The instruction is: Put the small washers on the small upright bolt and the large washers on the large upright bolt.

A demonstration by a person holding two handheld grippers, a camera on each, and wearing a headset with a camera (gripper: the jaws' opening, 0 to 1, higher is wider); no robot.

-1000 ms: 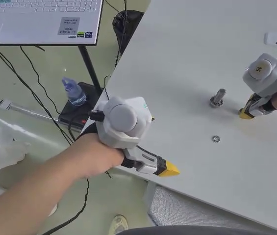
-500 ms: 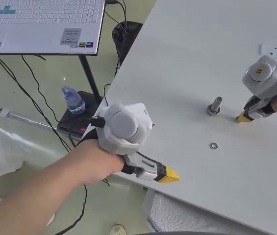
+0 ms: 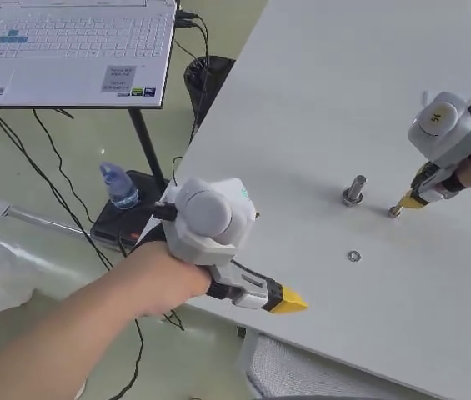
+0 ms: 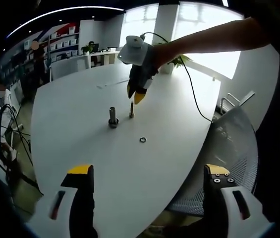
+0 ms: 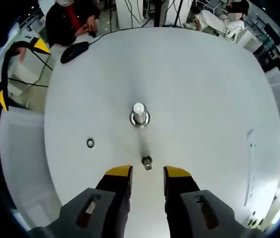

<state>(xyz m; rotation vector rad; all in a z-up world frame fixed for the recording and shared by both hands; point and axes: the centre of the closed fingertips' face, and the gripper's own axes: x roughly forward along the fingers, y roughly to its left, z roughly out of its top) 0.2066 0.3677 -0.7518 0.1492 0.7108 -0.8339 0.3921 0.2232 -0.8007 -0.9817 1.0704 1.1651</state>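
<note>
Washer (image 3: 354,256) lies flat on the table (image 3: 318,83), nearer the near edge than the large bolt (image 3: 353,190), roughly midway between the grippers. Right gripper (image 5: 147,173), jaws narrow and empty, points at the upright small bolt (image 5: 146,161) just ahead of its tips. Left gripper (image 4: 148,169), jaws wide and empty, hangs at the near edge.

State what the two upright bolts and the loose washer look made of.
The large bolt, small bolt and loose washer all look like metal, probably steel, judging by their grey, shiny surfaces. Whether they are plated cannot be told.
</note>
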